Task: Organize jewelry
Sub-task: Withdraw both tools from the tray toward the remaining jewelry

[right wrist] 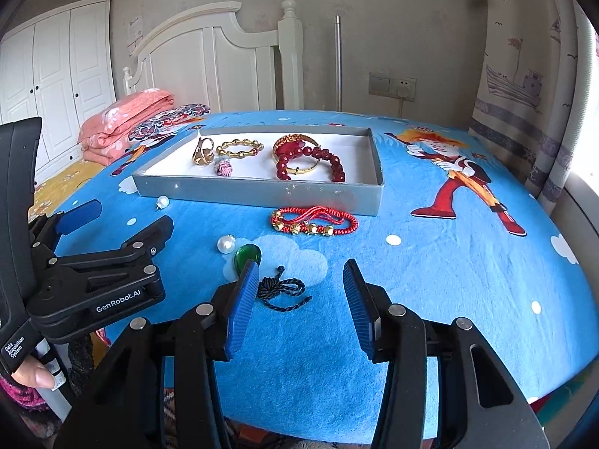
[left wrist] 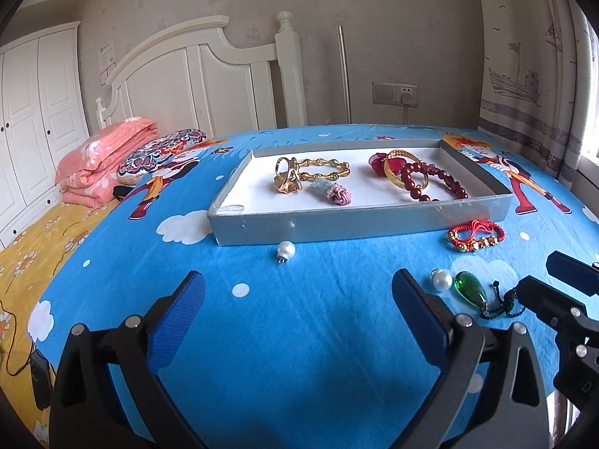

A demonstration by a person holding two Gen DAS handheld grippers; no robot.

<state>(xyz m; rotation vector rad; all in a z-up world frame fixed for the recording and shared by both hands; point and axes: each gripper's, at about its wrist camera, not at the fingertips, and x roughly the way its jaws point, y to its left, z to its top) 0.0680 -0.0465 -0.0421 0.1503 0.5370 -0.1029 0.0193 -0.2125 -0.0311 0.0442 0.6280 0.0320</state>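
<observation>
Blue cartoon bedsheet point(left wrist: 299, 336) carries everything. From the left wrist view my left gripper point(left wrist: 299, 310) stands wide and empty; one pearl point(left wrist: 286, 251) lies just before the grey tray's point(left wrist: 337, 224) near wall, another pearl point(left wrist: 441, 280) beside the green pendant point(left wrist: 471, 289). From the right wrist view my right gripper point(right wrist: 301, 299) is half open, empty, its left pad perhaps touching the pendant's cord point(right wrist: 282, 288). I judge the cord could snag and drag the pendant into the pearl, rolling it off.

Both wrist views looking forward, tilted down over the blue bedspread point(left wrist: 299, 336) — low, close. Shared: gray tray point(left wrist: 355, 220) point(right wrist: 262, 192), headboard wall beyond.
</observation>
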